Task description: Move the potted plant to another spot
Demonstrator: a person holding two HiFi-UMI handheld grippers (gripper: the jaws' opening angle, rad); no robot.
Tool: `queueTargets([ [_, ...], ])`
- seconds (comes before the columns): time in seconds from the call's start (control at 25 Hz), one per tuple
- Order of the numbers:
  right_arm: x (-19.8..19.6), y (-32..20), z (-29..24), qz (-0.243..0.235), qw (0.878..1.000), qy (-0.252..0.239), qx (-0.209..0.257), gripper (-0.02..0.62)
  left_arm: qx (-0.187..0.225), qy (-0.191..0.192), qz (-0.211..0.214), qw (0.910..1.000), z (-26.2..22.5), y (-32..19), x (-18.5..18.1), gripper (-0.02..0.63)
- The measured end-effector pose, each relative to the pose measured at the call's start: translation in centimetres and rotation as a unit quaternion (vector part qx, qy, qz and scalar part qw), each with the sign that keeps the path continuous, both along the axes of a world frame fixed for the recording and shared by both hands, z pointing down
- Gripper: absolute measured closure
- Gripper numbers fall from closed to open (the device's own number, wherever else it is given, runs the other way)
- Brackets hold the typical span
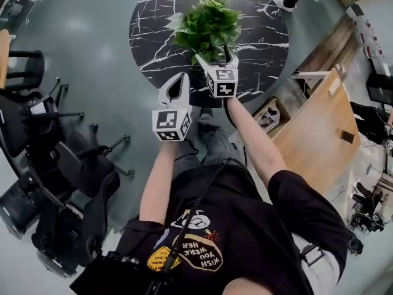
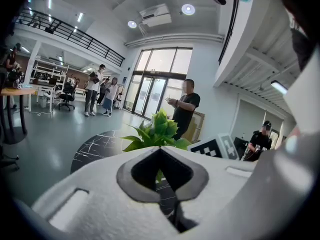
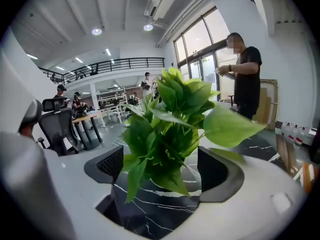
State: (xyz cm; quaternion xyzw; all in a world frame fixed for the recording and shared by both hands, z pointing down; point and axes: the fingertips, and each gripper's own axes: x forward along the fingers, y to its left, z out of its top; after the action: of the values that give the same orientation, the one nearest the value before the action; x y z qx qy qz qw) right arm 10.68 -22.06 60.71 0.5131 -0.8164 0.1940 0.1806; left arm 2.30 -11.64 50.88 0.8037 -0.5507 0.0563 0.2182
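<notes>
A potted plant (image 1: 209, 23) with broad green leaves stands on a round black marble table (image 1: 153, 17), near the table's middle. My right gripper (image 1: 216, 57) is open at the plant's base, one finger on each side. In the right gripper view the leaves (image 3: 170, 129) fill the space between the two dark pads (image 3: 112, 164), and the pale pot (image 3: 195, 178) sits low between them, untouched by either pad. My left gripper (image 1: 183, 77) is shut and empty over the table's near edge, left of the right one. In the left gripper view the plant (image 2: 157, 131) rises just beyond the closed tips (image 2: 160, 148).
Black office chairs (image 1: 55, 158) crowd the floor at the left. A wooden counter (image 1: 319, 128) and an open box (image 1: 270, 115) stand at the right of the table. A person (image 3: 245, 74) stands beyond the table, and others (image 2: 95, 94) stand farther off.
</notes>
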Motion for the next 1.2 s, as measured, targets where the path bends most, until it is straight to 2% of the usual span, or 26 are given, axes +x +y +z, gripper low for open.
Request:
queueTargets([
  [0.24,-0.6,-1.8,6.1,-0.004,1.000,0.007,-0.018,0.070,-0.011,0.013,0.000,0.9999,2.3,0.3,-1.9,0.601],
  [0.6,-2.2,-3.4,10.4,-0.042,0.999,0.023,-0.016,0.051,-0.021,0.017,-0.001,0.9996,4.5,-0.2,-3.0,0.601],
  [0.72,-2.6,-4.4,11.3,-0.039,0.999,0.029,-0.002,0.052,-0.026,0.018,-0.006,0.9995,5.2,0.1,-3.3,0.601],
  [0.96,-2.8,-6.1,11.6,-0.026,0.998,0.048,0.020,0.147,-0.033,0.022,-0.022,0.9990,6.2,0.3,-4.8,0.601],
  [1.2,-3.3,-6.8,11.7,-0.027,0.998,0.048,0.031,0.184,-0.030,0.027,-0.034,0.9986,6.4,-0.5,-5.7,0.601],
])
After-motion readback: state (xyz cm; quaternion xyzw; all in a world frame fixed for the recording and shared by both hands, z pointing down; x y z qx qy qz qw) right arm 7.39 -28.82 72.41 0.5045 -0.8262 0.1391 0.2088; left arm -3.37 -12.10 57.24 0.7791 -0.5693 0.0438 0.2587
